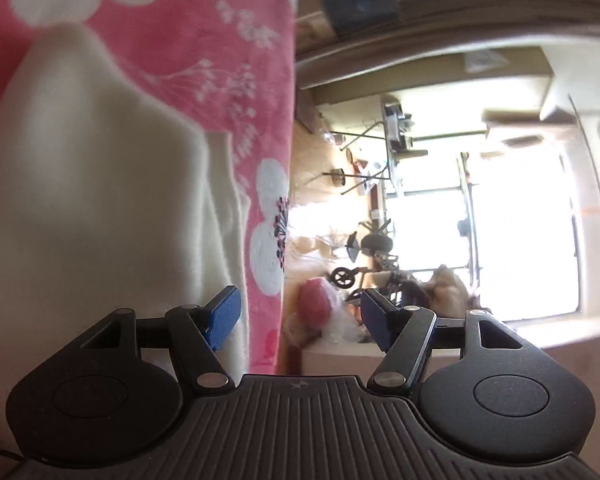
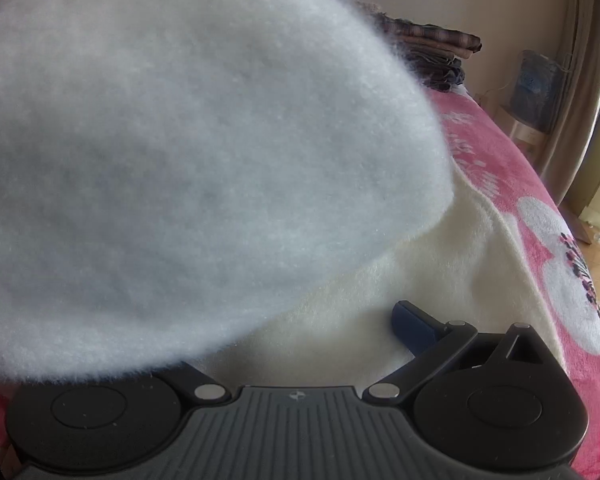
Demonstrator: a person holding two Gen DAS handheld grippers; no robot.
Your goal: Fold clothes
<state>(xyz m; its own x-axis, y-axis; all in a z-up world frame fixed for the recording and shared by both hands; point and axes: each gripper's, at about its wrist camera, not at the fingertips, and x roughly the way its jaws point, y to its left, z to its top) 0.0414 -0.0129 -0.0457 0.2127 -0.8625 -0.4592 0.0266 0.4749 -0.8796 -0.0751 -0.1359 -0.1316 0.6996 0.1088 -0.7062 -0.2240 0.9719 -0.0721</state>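
Lying spread across a pink flowered blanket on a bed is a fluffy cream garment, the piece of clothing to be folded. The left gripper hovers at the bed's edge with its blue pads spread wide and nothing between them, while a sunlit, cluttered room shows beyond. On the other side, a fold of the same garment drapes over the right gripper, hiding one finger, so whether those tongs are gripping it cannot be told; a stack of folded clothes sits farther back on the blanket.
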